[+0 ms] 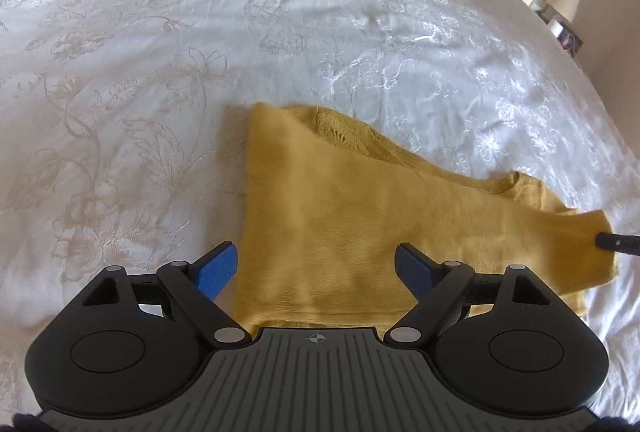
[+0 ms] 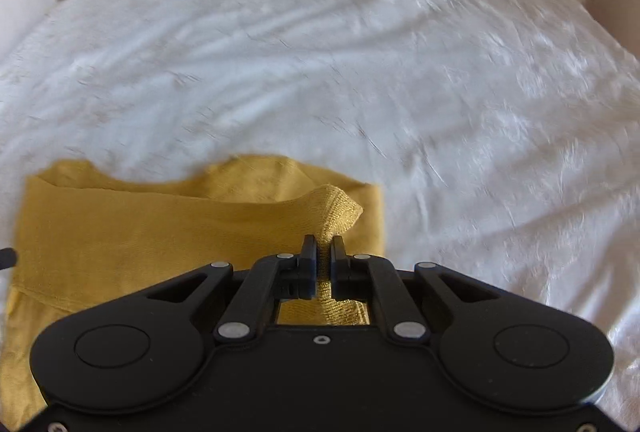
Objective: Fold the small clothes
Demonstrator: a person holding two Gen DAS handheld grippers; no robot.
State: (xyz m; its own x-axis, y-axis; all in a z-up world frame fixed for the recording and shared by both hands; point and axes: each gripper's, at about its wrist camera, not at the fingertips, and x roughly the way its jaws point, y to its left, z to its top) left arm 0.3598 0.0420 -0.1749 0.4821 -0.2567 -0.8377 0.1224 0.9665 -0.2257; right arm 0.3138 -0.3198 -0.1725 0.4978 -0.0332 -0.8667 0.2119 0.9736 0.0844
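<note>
Yellow knit top [image 1: 340, 216] on the bed [image 1: 160, 71], mid-fold: right gripper [image 2: 323, 252] fingers clamp its corner; left gripper [image 1: 316, 268] fingers apart. Next, carry the corner across.

Mustard-yellow knit garment [image 1: 340, 216], partly folded, flat on white bed. One ribbed corner [image 2: 340, 209] lifted and bunched, pinched above the lower layer.

Left hand-held gripper [image 1: 316, 268] hovers with blue pads [image 1: 216, 270] spread wide over the near edge of the yellow top [image 1: 340, 232], which lies flat on the bed [image 1: 200, 51] ahead.
</note>
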